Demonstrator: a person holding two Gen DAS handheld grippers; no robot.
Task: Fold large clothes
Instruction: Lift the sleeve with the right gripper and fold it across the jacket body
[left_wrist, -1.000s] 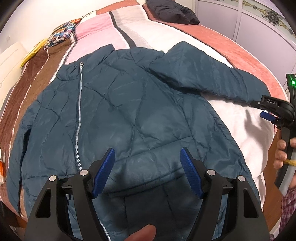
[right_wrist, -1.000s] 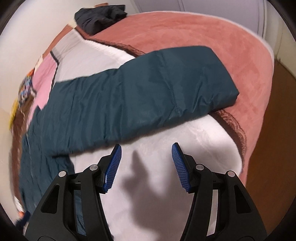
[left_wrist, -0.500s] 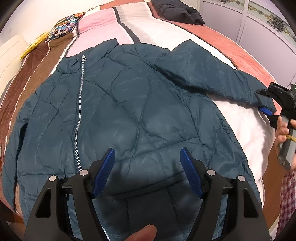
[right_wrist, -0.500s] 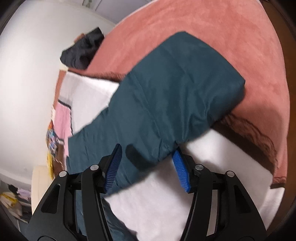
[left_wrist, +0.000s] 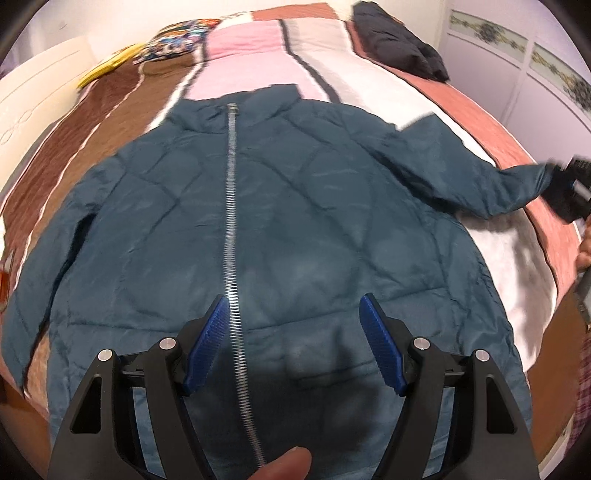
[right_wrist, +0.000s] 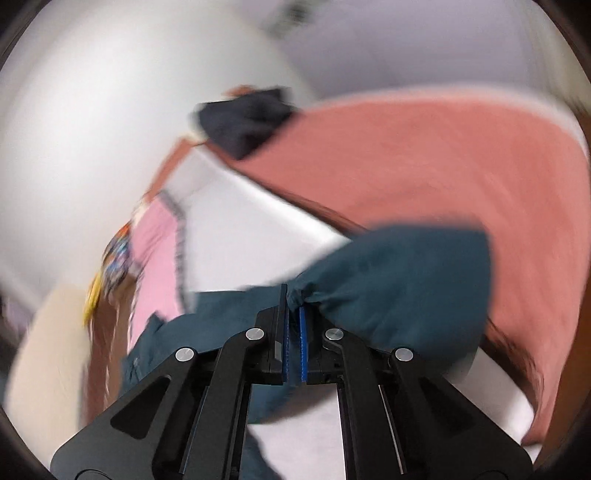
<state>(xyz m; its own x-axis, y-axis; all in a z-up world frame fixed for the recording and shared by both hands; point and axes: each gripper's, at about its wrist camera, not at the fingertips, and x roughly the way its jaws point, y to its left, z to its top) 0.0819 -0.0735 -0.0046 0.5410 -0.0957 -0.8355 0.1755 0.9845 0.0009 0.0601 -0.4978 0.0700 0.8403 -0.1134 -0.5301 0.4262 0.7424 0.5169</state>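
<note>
The teal quilted zip-up puffer jacket (left_wrist: 258, 229) lies flat across the striped bed (left_wrist: 251, 40). The right gripper (right_wrist: 293, 317), jaws just closed, pinches its sleeve cuff (right_wrist: 388, 280) near the bed's right edge. The left gripper (left_wrist: 291, 332) hovers apart over the hem; the sleeve runs leftward toward the zipper.

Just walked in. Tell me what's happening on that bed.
A person is folding a dark teal quilted zip-up jacket spread front-up on a striped patchwork bedspread. The right gripper has just been closing and now pinches the jacket's sleeve near the cuff, with fabric bunched between its fingers. The left gripper hangs open over the jacket's lower front, near the silver zipper, holding nothing. No fold is made yet. A dark garment lies at the bed's far end.
</note>
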